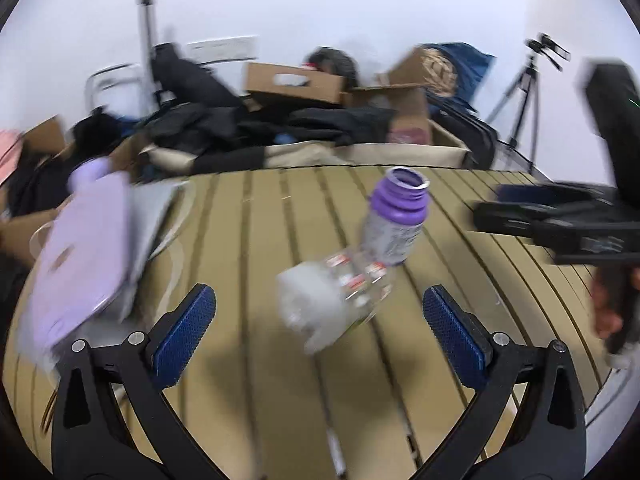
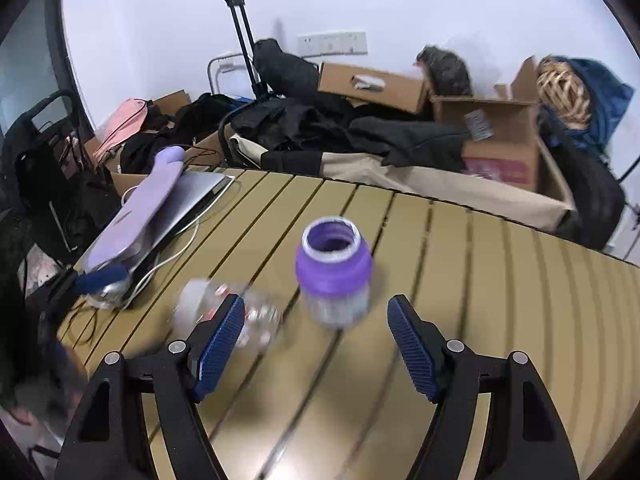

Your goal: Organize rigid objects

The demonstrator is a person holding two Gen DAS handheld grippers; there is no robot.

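A purple-necked open bottle point(image 1: 394, 220) stands upright on the slatted table point(image 1: 248, 240). A clear plastic bottle point(image 1: 332, 304) with a white cap lies on its side just in front of it. My left gripper point(image 1: 320, 336) is open and empty, with the clear bottle between and just ahead of its blue pads. In the right wrist view the purple bottle point(image 2: 334, 276) stands just ahead of my open, empty right gripper point(image 2: 316, 344), and the clear bottle point(image 2: 232, 312) lies by its left finger. The right gripper also shows in the left wrist view point(image 1: 560, 228) at the right.
A lilac device point(image 2: 136, 216) lies on a grey laptop point(image 2: 176, 204) with a white cable at the table's left edge. Behind the table are cardboard boxes point(image 2: 372, 84), dark clothes point(image 2: 320, 124), a trolley handle point(image 2: 240, 20) and a tripod point(image 1: 524, 92).
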